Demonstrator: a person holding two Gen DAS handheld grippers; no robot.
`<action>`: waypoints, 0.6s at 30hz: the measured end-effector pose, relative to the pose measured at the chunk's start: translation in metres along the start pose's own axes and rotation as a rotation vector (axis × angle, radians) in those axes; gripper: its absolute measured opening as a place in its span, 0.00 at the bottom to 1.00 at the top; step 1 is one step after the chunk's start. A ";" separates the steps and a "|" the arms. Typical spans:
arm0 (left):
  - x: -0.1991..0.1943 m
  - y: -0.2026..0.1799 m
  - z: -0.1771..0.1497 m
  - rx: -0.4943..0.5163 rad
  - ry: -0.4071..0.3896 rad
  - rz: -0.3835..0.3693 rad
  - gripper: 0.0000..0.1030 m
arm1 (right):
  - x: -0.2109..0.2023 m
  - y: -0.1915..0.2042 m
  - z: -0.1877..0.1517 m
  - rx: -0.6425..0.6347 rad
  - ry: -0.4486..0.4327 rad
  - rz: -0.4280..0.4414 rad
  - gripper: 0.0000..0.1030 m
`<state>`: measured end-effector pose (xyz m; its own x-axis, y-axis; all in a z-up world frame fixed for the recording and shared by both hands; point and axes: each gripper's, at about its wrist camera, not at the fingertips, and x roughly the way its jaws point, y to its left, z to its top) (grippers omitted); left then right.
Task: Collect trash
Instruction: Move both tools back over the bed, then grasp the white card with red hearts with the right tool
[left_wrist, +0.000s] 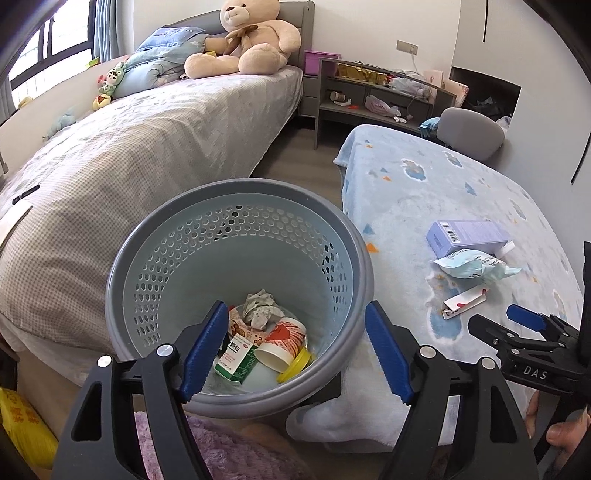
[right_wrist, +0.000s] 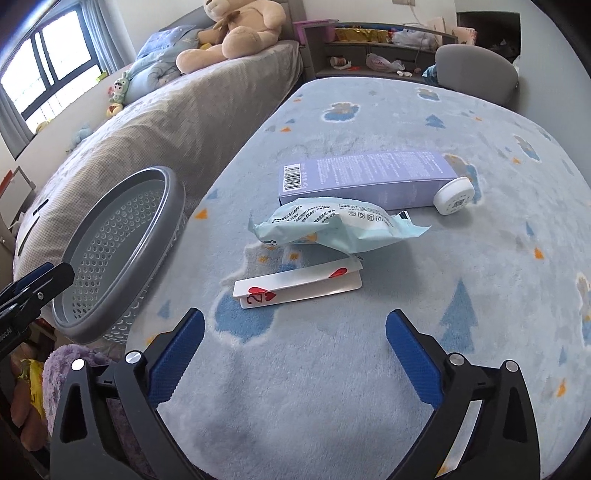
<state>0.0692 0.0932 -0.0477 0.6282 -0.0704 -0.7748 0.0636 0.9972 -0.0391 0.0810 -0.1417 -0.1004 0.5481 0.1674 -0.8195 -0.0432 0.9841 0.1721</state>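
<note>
both tools gape empty over a blue blanket (right_wrist: 369, 369) beside a bed (left_wrist: 147, 122).

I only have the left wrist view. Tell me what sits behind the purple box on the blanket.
Observer: A small white round cap lies at the purple box's far right end, touching it.
Operator: Report the folded card.
Observer: The playing card is a two of hearts, folded over, lying just in front of the blue wipes packet.
Operator: Confirm the right gripper is free.
Observer: The right gripper is open and empty, above bare blanket, short of the card.
</note>
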 end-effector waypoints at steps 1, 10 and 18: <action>0.001 0.000 0.000 0.000 0.002 -0.001 0.71 | 0.003 0.000 0.001 -0.004 0.005 -0.004 0.94; 0.005 0.002 -0.001 -0.001 0.012 0.000 0.71 | 0.024 0.006 0.011 -0.018 0.053 -0.028 0.94; 0.006 0.003 -0.002 -0.002 0.016 0.000 0.71 | 0.038 0.011 0.013 -0.055 0.060 -0.097 0.94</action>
<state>0.0713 0.0958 -0.0536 0.6158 -0.0703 -0.7848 0.0624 0.9972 -0.0403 0.1119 -0.1250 -0.1222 0.5010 0.0730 -0.8623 -0.0395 0.9973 0.0615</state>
